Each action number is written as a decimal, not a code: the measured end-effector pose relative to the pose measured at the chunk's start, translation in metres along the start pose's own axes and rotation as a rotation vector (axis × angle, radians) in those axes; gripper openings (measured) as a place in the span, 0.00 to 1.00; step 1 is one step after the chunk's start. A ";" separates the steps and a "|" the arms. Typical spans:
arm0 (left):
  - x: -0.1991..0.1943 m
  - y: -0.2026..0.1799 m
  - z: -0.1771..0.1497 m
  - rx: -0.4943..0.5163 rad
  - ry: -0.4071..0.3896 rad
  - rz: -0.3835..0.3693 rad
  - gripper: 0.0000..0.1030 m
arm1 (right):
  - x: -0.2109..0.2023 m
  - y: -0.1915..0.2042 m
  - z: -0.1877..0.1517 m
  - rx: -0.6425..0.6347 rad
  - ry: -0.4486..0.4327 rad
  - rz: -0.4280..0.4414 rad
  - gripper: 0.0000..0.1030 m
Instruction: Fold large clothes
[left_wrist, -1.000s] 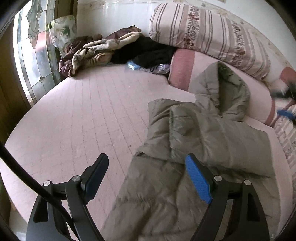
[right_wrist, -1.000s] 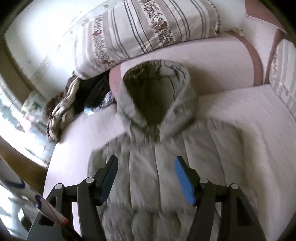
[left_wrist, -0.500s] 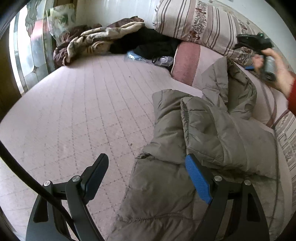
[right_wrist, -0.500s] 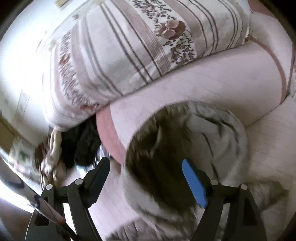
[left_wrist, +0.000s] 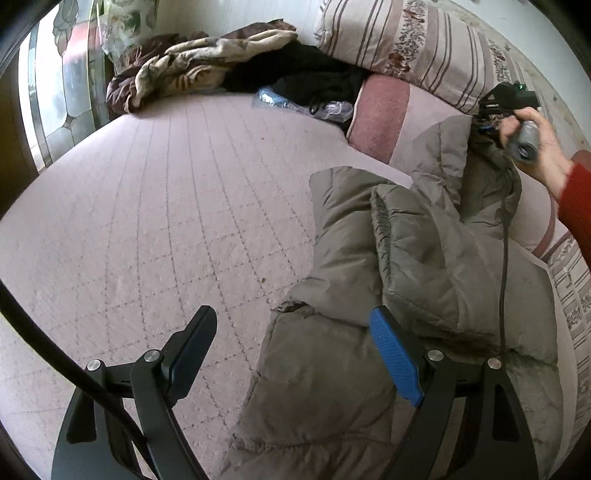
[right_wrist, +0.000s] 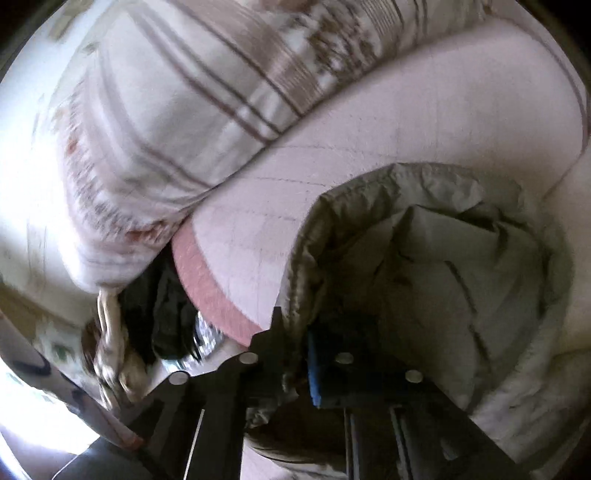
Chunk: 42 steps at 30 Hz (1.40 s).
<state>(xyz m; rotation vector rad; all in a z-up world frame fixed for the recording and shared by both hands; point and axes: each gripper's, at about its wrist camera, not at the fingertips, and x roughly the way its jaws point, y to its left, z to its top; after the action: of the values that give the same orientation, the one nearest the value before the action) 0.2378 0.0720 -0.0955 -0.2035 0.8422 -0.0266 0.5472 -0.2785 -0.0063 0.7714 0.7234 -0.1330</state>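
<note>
An olive-grey padded hooded jacket (left_wrist: 424, 266) lies on the pink bed, sleeves folded over its front. My left gripper (left_wrist: 291, 350) is open and empty, hovering over the jacket's lower left edge. My right gripper (right_wrist: 295, 354) is shut on the rim of the jacket's hood (right_wrist: 443, 258); the hood edge is pinched between its jaws. In the left wrist view the right gripper (left_wrist: 491, 110) shows at the hood, held by a hand in a red sleeve.
A pink quilted bedspread (left_wrist: 166, 206) covers the bed. A striped floral pillow (left_wrist: 413, 48) and a pink bolster (left_wrist: 380, 110) lie at the head. A heap of brown, beige and black clothes (left_wrist: 221, 70) sits at the far corner by a stained-glass window (left_wrist: 66, 92).
My right gripper moved forward from above the jacket to the hood and shut on its rim. My left gripper stayed open and shifted slightly.
</note>
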 end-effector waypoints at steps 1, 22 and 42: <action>-0.003 -0.001 0.000 0.005 -0.008 -0.005 0.82 | -0.007 0.002 -0.005 -0.022 0.001 0.005 0.09; -0.054 0.030 -0.011 -0.061 -0.082 -0.010 0.82 | -0.286 -0.070 -0.296 -0.281 0.115 0.088 0.06; -0.050 0.038 -0.013 -0.063 -0.089 0.045 0.82 | -0.193 -0.096 -0.359 -0.379 0.188 -0.043 0.56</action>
<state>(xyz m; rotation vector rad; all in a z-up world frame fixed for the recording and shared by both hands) 0.1923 0.1127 -0.0740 -0.2436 0.7588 0.0512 0.1702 -0.1330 -0.1158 0.4086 0.9124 0.0394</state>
